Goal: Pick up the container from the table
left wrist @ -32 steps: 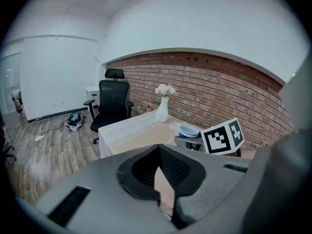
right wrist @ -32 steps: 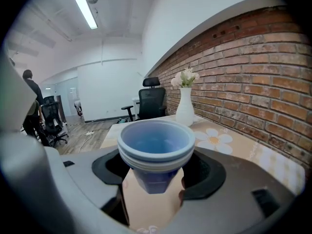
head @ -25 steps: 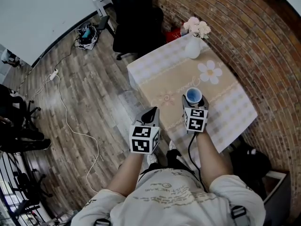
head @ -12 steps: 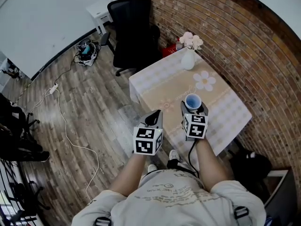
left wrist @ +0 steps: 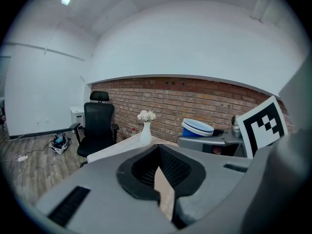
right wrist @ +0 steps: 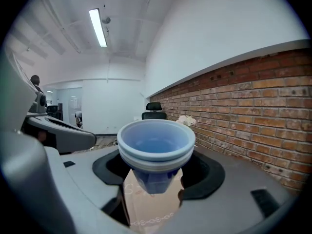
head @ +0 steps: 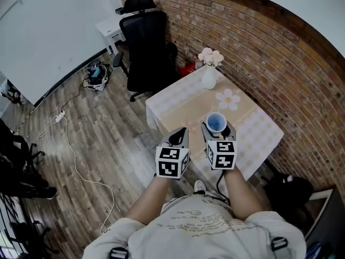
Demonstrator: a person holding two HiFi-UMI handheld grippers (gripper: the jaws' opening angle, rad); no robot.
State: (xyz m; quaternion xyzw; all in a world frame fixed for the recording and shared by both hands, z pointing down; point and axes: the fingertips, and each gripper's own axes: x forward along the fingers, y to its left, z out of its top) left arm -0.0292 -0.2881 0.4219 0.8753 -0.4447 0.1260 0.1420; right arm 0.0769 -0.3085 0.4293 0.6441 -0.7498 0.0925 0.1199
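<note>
We look down on a cloth-covered table (head: 178, 104) at 12 o'clock; a black office chair (head: 148, 47) stands at 11; our left gripper (head: 177, 138) is closed and empty; our right gripper (head: 216, 129) clamps the blue container (head: 216, 121) above the table.

The blue container (right wrist: 155, 147) looks like smooth plastic with a slight sheen, and the white vase (head: 208, 79) farther off is smooth too. The tablecloth (head: 178, 104) is matt checked cloth, the floor (head: 91, 123) on the left grained wood planks, and the wall (head: 269, 53) on the right rough brick.
</note>
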